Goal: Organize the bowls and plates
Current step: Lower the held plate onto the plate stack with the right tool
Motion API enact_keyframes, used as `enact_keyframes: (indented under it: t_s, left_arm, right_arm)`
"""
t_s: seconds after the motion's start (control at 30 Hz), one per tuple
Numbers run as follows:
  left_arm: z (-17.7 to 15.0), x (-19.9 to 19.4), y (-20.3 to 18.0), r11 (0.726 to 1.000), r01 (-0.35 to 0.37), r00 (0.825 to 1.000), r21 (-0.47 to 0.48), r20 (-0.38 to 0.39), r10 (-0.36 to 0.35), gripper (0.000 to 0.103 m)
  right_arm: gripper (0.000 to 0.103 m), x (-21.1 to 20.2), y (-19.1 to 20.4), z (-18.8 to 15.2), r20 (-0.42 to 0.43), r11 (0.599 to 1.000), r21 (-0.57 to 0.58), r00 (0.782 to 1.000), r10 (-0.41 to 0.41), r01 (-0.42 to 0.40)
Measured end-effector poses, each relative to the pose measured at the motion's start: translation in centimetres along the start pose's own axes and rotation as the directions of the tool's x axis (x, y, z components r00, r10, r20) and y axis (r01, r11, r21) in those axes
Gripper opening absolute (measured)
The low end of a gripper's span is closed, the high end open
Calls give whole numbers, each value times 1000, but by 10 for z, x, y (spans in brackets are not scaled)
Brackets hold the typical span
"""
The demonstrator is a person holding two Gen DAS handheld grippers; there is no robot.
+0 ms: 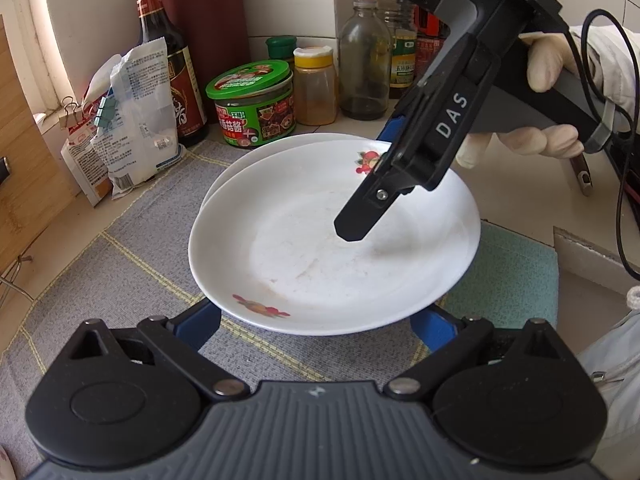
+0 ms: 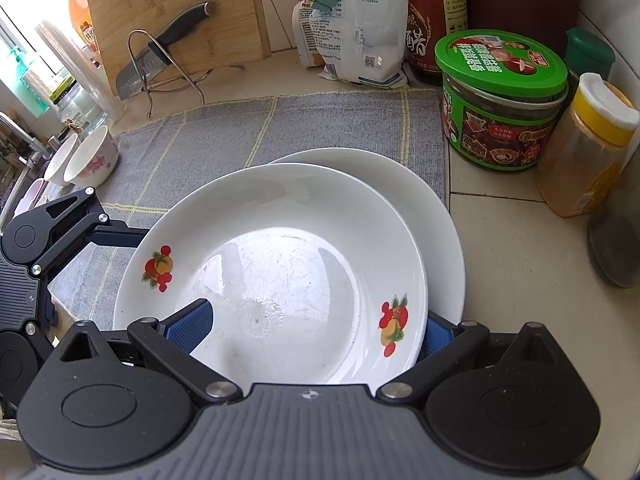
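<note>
where the fruit-printed plate (image 2: 276,264) lies stacked on a plain white plate (image 2: 436,216) over the grey mat (image 2: 320,124), right gripper (image 2: 316,320) clamped across its rim, left gripper (image 1: 316,326) spread wide under its near edge, green-lidded jar (image 2: 504,100) behind, two bowls (image 2: 86,156) far left

I see a white plate (image 2: 280,272) with red-and-orange fruit prints, lower centre; a grey mat (image 2: 280,128) with yellow grid lines, centre; a green-lidded jar (image 2: 500,92), upper right; my blue fingers (image 2: 192,326), lower left.
</note>
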State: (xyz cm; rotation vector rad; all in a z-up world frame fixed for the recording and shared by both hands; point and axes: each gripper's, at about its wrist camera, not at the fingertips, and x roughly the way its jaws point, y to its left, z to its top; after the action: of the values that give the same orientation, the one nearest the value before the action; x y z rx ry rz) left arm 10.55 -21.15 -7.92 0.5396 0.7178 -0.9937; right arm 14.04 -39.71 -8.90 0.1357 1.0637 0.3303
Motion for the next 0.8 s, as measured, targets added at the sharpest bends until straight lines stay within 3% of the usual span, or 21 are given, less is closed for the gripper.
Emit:
enact_keyframes:
  t_s: [0.8]
  left_arm:
    - [0,4,3,1000,-6,1000,17,-5,6,100]
  right_arm:
    - [103,-19,3,-13,31,999,37,999,-6,4]
